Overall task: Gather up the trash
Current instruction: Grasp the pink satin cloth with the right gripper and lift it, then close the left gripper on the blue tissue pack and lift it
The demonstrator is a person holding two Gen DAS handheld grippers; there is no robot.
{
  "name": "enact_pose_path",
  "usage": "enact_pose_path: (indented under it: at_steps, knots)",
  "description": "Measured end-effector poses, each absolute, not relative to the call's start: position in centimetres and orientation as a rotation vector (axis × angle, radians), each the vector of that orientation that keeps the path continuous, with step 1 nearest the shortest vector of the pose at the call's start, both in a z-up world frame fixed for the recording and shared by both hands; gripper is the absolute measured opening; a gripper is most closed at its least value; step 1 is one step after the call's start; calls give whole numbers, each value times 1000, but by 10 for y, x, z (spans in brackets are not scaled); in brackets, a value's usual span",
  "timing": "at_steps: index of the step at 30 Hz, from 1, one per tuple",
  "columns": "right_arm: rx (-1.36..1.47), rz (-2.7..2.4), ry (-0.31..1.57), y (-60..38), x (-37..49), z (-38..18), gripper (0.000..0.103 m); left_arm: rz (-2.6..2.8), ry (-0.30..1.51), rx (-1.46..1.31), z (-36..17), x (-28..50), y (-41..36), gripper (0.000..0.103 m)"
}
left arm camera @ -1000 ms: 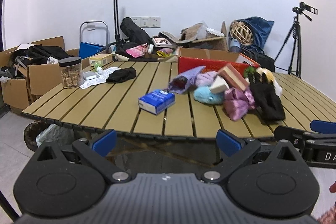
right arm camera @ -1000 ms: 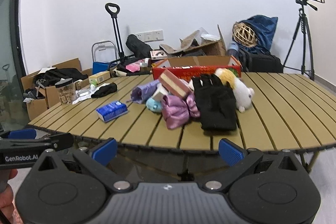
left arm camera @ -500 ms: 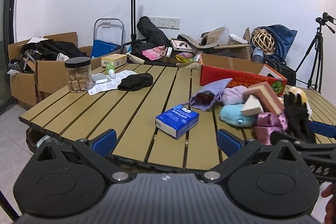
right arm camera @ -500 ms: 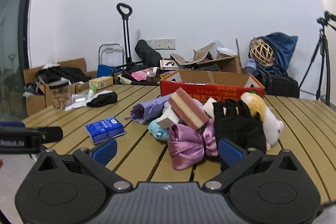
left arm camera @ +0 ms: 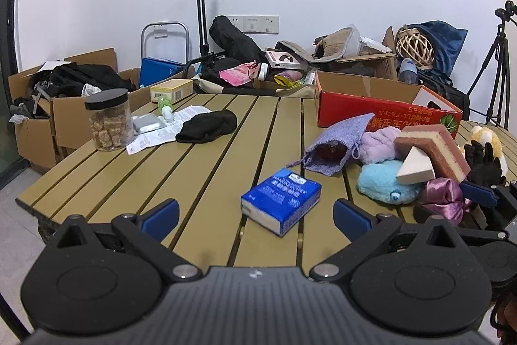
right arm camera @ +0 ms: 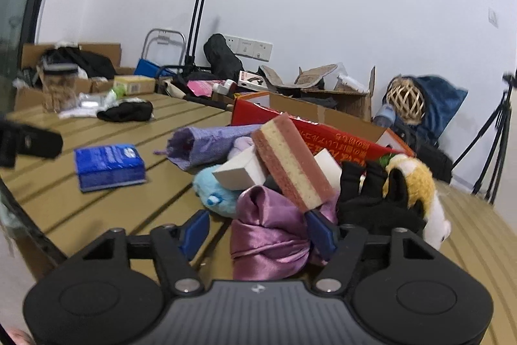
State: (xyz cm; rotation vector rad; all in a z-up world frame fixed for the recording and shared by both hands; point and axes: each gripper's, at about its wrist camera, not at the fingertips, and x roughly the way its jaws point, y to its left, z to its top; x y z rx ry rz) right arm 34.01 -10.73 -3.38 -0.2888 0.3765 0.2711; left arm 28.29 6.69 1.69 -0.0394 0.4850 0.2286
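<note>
A blue tissue pack (left arm camera: 281, 205) lies on the slatted table (left arm camera: 206, 157), just ahead of my open, empty left gripper (left arm camera: 255, 215); the right wrist view shows it at the left (right arm camera: 108, 162). My right gripper (right arm camera: 258, 230) is open, its fingers on either side of a shiny purple cloth (right arm camera: 269, 231). That cloth sits at the front of a pile with a pink-and-cream sponge (right arm camera: 290, 165), a white wedge (right arm camera: 240, 172), a blue plush (right arm camera: 215, 191), a black glove (right arm camera: 371, 199) and a yellow plush (right arm camera: 416, 180). Papers (left arm camera: 161, 133) and a black cloth (left arm camera: 206, 126) lie at the far left.
A red cardboard box (left arm camera: 381, 109) stands behind the pile. A jar of cubes (left arm camera: 110, 118) stands near the table's left edge. Cardboard boxes (left arm camera: 48, 105), a hand trolley (left arm camera: 200, 5), bags and a tripod (left arm camera: 497, 63) crowd the floor behind.
Both grippers have moved forward over the table and closer to the objects. The right gripper now reaches the purple cloth and its fingers stand narrower apart.
</note>
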Motion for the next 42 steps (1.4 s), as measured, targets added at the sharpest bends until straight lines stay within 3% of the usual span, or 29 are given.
enact_pose_path:
  at_steps: [7,10,23,42]
  knots:
    - [-295,259,396,-114,354,-35,26,211,490,14,14,307,60,103]
    - [-228,287,390,-126,356,-31,18,208,508,11,9,316,63,103]
    - [-16,354,209,-160,341,6,16,193,543,35,-9,334,65,103]
    - [70,326,183,-178,360,4,16,138,636,63,-30,381,74,103]
